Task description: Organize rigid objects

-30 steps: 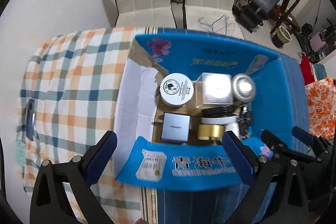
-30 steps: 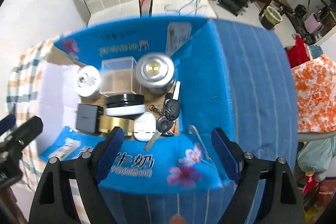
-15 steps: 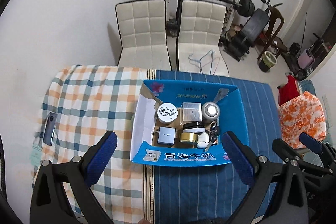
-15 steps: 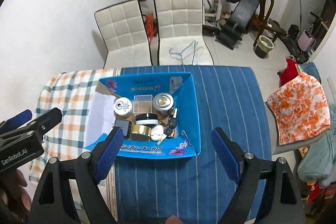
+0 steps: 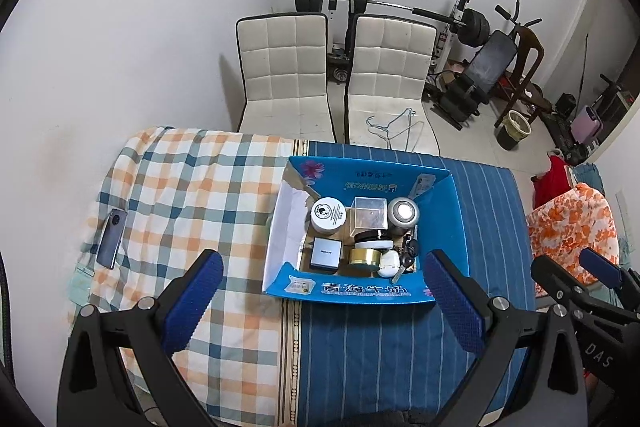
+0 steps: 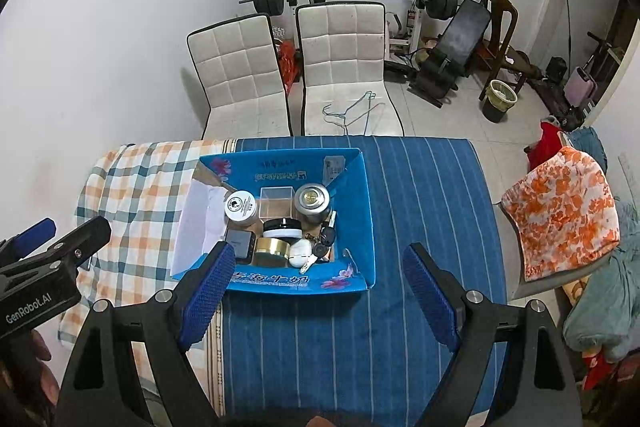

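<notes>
A blue cardboard box [image 5: 444,223] [image 6: 360,195] stands on the table. It holds a white round tin [image 5: 328,214], a clear cube [image 5: 370,213], a silver can [image 5: 403,213], a grey charger [image 5: 326,254], a gold tape roll [image 5: 363,258], a black-lidded jar [image 6: 281,226], a white case [image 6: 300,250] and keys [image 6: 323,242]. My left gripper [image 5: 323,303] is open and empty, high above the box's near side. My right gripper [image 6: 320,291] is open and empty, also high and near.
A phone [image 5: 112,243] lies at the left edge of the checked cloth [image 5: 192,195]. The blue striped cloth [image 6: 420,195] covers the right half. Two white chairs [image 5: 332,75] stand behind the table. Gym gear and a bin [image 6: 498,101] are at back right.
Both grippers have pulled up and back from just over the box, so the box looks much smaller. Both stay open and empty. The box's contents have not moved.
</notes>
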The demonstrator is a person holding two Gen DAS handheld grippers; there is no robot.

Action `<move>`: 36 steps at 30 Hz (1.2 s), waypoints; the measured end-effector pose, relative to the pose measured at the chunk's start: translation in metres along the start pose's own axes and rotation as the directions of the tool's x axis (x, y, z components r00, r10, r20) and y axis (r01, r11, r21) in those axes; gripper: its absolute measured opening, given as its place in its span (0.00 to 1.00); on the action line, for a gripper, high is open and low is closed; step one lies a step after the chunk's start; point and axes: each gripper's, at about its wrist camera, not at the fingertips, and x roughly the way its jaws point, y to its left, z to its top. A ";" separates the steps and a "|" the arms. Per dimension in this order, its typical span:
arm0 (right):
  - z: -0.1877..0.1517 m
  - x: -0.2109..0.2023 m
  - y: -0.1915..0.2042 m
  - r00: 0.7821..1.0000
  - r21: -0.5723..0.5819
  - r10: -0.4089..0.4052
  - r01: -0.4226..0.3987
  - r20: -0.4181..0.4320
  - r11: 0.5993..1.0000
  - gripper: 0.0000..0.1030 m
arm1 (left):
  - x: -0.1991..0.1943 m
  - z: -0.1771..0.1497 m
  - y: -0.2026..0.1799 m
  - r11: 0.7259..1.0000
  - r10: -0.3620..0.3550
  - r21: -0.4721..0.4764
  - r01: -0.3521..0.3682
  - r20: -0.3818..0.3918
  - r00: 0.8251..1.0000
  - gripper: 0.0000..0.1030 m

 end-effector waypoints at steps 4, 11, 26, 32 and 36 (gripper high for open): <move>-0.002 -0.003 -0.002 1.000 0.002 -0.008 0.008 0.008 1.000 0.86 | -0.002 -0.001 -0.001 1.000 0.004 0.002 -0.004 0.000 1.000 1.00; -0.003 -0.005 -0.005 1.000 0.010 -0.022 0.022 0.010 1.000 0.86 | -0.003 -0.002 -0.002 1.000 0.003 0.004 -0.003 0.000 1.000 1.00; -0.003 -0.008 -0.008 0.999 0.003 -0.040 0.040 0.026 0.999 0.86 | -0.005 -0.005 -0.001 1.000 0.013 0.004 -0.013 0.002 1.000 1.00; -0.003 -0.009 -0.007 0.999 -0.004 -0.039 0.039 0.023 0.999 0.86 | -0.006 -0.007 0.001 1.000 0.016 0.005 -0.016 0.007 1.000 1.00; -0.004 -0.010 -0.007 0.999 -0.009 -0.040 0.041 0.024 0.999 0.86 | -0.006 -0.007 0.001 1.000 0.015 0.006 -0.015 0.006 1.000 1.00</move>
